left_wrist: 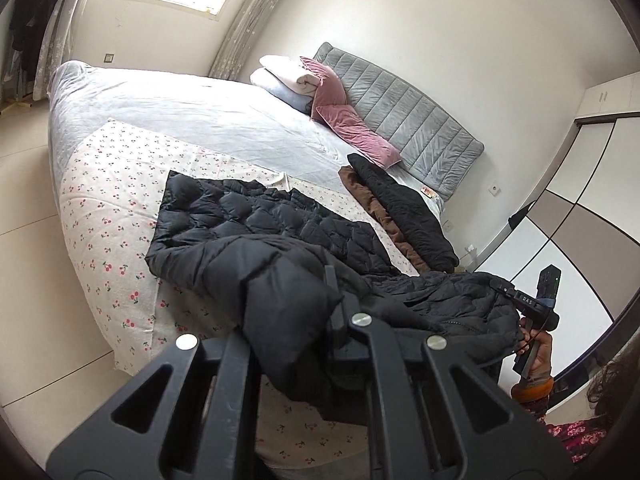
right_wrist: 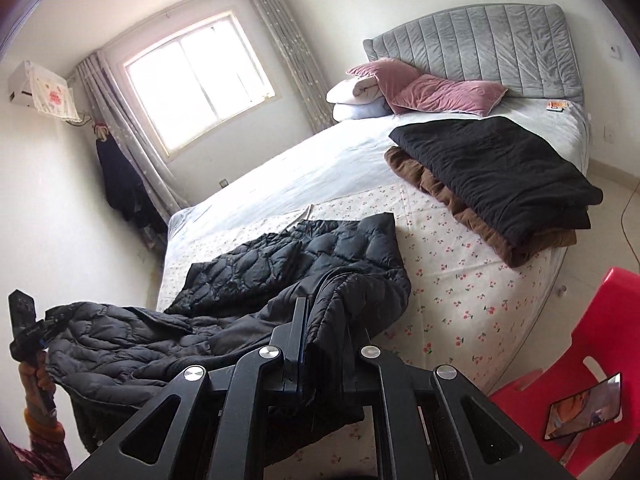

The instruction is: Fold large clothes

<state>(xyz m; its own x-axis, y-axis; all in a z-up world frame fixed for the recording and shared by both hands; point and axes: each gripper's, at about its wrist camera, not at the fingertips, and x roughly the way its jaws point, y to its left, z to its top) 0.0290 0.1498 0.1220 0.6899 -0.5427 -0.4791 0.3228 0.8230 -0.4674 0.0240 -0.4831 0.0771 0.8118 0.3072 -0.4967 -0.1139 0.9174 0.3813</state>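
Observation:
A black quilted puffer jacket [left_wrist: 260, 216] lies across the cherry-print sheet [left_wrist: 104, 208] of a bed, its near part lifted off the mattress. My left gripper [left_wrist: 332, 278] is shut on one lifted edge, and the fabric drapes over its fingers. My right gripper [right_wrist: 300, 306] is shut on the other lifted edge of the jacket [right_wrist: 280, 256]. The cloth sags between the two grippers. A hand [left_wrist: 536, 344] holding the right gripper shows at the right of the left wrist view.
A folded black garment [right_wrist: 492, 168] rests on a brown one [right_wrist: 436, 188] near the grey headboard [right_wrist: 480, 44]. Pink pillows [right_wrist: 444, 94] and rolled bedding lie at the bed's head. A red plastic chair [right_wrist: 580, 344] carrying a phone [right_wrist: 584, 408] stands at the right. A wardrobe [left_wrist: 580, 232] lines the wall.

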